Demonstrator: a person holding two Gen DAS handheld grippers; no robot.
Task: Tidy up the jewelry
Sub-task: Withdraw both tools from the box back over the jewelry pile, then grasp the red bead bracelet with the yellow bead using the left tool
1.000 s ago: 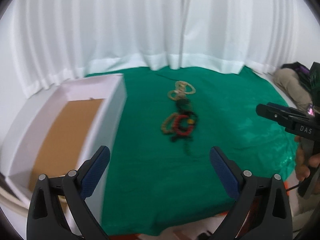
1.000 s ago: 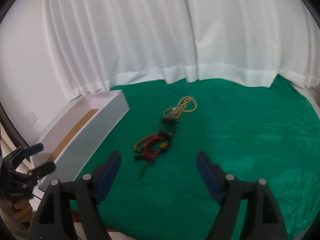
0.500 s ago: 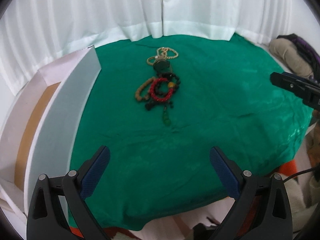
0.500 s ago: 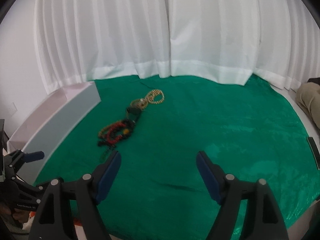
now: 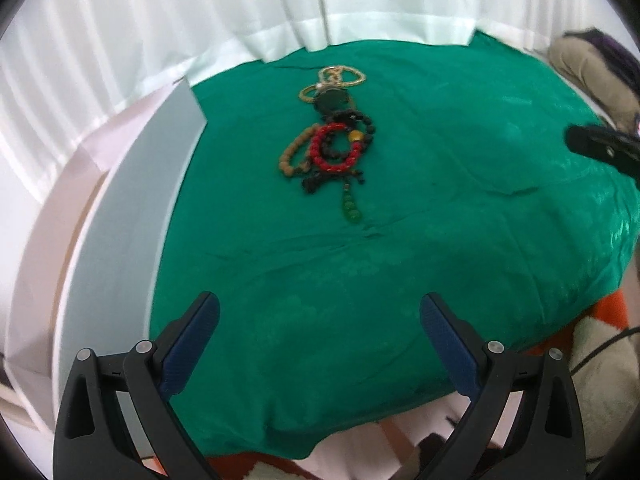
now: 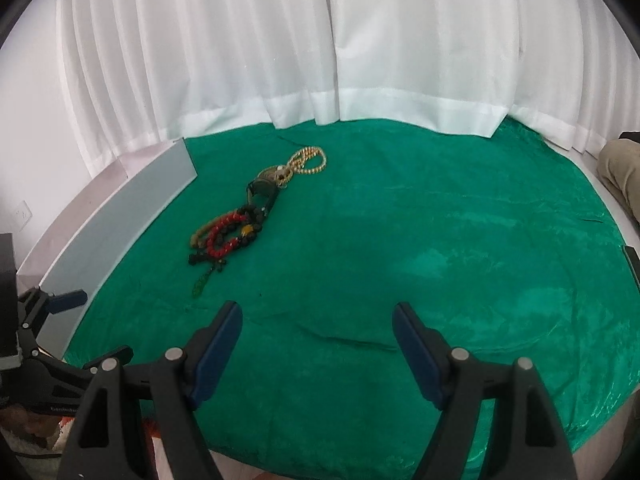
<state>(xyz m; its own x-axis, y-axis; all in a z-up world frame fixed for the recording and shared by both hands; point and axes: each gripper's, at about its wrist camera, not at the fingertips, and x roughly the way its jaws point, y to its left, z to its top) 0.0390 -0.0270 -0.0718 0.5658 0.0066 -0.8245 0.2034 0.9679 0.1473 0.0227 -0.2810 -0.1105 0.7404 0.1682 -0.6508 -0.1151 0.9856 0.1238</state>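
Observation:
A heap of jewelry lies on the green cloth (image 5: 440, 220): a red bead bracelet (image 5: 335, 148), a brown bead bracelet (image 5: 292, 156), dark beads, a green pendant (image 5: 351, 212) and a gold chain (image 5: 340, 78). It also shows in the right wrist view, with the red bracelet (image 6: 224, 236) and gold chain (image 6: 310, 162). My left gripper (image 5: 320, 320) is open and empty, well short of the heap. My right gripper (image 6: 318, 326) is open and empty, to the right of the heap and nearer than it. A white box (image 5: 132, 216) stands at the left.
White curtains (image 6: 320, 60) hang behind the table. The white box's wall (image 6: 132, 208) borders the cloth's left side. Folded clothing (image 5: 592, 60) lies at the far right. The right gripper's tip (image 5: 600, 148) shows in the left wrist view at the right edge.
Both grippers have moved; the left view has swung right and nearer the heap, so the box's inside is out of sight. Both stay open.

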